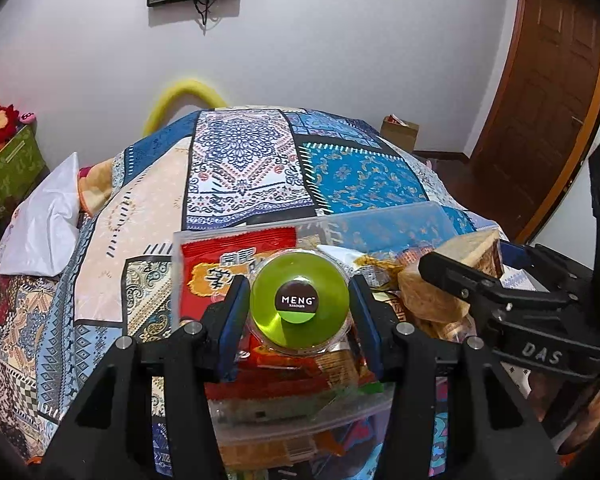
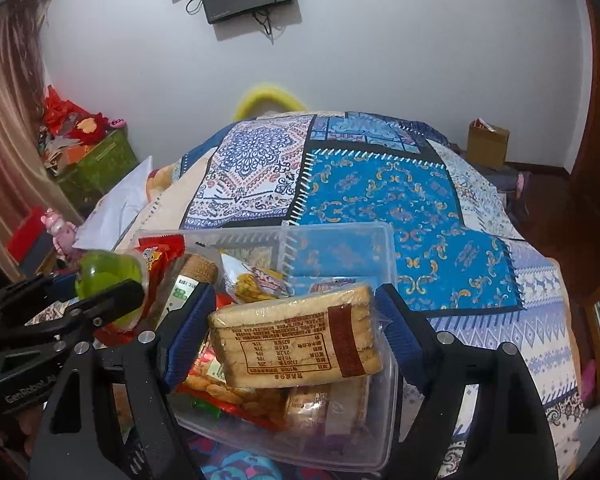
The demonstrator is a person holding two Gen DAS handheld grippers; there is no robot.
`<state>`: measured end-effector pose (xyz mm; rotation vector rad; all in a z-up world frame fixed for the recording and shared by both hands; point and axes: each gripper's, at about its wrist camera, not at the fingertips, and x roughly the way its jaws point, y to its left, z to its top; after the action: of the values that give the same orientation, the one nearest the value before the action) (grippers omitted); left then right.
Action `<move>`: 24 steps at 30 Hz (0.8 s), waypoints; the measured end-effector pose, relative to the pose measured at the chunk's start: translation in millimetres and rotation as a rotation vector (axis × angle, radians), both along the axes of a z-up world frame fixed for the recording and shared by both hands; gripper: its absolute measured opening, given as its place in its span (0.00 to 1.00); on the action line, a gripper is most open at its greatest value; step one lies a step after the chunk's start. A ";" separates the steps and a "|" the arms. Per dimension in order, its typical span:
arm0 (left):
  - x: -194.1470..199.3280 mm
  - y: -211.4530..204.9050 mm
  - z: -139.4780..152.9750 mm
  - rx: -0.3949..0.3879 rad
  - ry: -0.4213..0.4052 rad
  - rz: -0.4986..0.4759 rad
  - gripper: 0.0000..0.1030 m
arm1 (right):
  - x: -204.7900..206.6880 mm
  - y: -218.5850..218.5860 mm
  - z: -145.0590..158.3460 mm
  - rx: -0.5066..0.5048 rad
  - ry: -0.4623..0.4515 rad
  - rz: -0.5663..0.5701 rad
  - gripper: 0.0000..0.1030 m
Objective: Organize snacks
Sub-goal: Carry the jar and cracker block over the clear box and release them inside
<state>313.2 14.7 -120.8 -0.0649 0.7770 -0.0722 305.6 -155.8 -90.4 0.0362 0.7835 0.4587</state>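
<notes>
A clear plastic bin (image 1: 300, 416) (image 2: 384, 256) stands on a patterned bedspread and holds several snack packets. My left gripper (image 1: 300, 312) is shut on a green jelly cup (image 1: 299, 305) with a "MENG" lid, held over the bin's red packets (image 1: 220, 268). The cup also shows in the right wrist view (image 2: 108, 280). My right gripper (image 2: 296, 328) is shut on a wrapped biscuit pack (image 2: 296, 340), held over the bin's right half. The biscuit pack shows in the left wrist view (image 1: 448, 276) too.
The patchwork bedspread (image 2: 380, 184) stretches away behind the bin. A white pillow (image 1: 44, 224) lies at the left. A green storage box (image 1: 8, 172) stands left by the wall, a cardboard box (image 2: 488, 144) at far right, and a brown door (image 1: 540, 100) on the right.
</notes>
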 end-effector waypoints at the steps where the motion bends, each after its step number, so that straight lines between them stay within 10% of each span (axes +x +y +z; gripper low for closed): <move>1: 2.2 -1.7 -0.1 0.001 0.001 -0.002 0.49 | -1.4 -0.8 0.6 -0.006 0.004 0.001 0.78; 24: -5.5 -32.0 9.5 0.036 -0.028 -0.089 0.63 | -39.0 -33.0 19.1 0.037 -0.026 0.010 0.79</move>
<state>307.7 -17.3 -111.2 0.0046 0.7529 -0.1438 266.6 -188.7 -71.3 0.0609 0.7497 0.4824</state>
